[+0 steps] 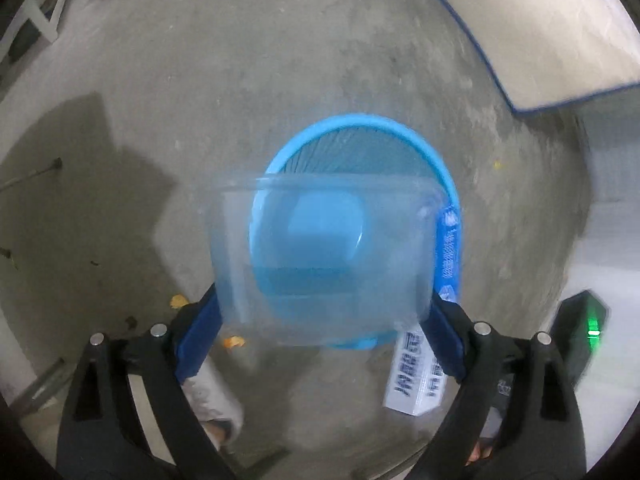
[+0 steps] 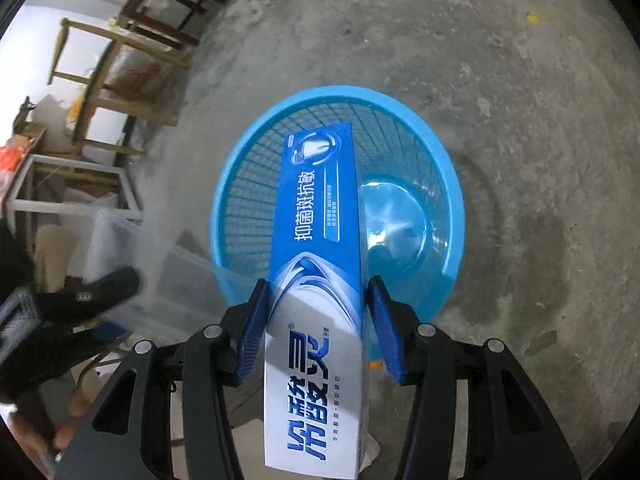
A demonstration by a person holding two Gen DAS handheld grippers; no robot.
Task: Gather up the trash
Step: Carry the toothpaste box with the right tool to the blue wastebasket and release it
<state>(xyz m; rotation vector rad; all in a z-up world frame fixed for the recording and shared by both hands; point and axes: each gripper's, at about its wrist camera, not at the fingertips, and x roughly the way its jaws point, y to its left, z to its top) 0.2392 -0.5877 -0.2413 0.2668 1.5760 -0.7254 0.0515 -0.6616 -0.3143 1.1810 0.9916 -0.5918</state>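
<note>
A round blue mesh waste basket [image 1: 404, 136] stands on the concrete floor; it also shows in the right wrist view [image 2: 248, 184]. My left gripper [image 1: 324, 320] is shut on a clear plastic container [image 1: 320, 256], held blurred above the basket's mouth. My right gripper [image 2: 316, 320] holds a blue and white toothpaste box [image 2: 316, 240], its far end over the basket; the right pad stands slightly off the box. The box also shows in the left wrist view [image 1: 416, 376]. A clear plastic item [image 2: 396, 220] lies in the basket's bottom.
Wooden chairs [image 2: 116, 60] and a white frame with boxes [image 2: 72, 184] stand at the left. A blue-edged mat [image 1: 532, 32] lies at the far right. Small orange scraps [image 1: 234, 342] lie on the floor near the basket.
</note>
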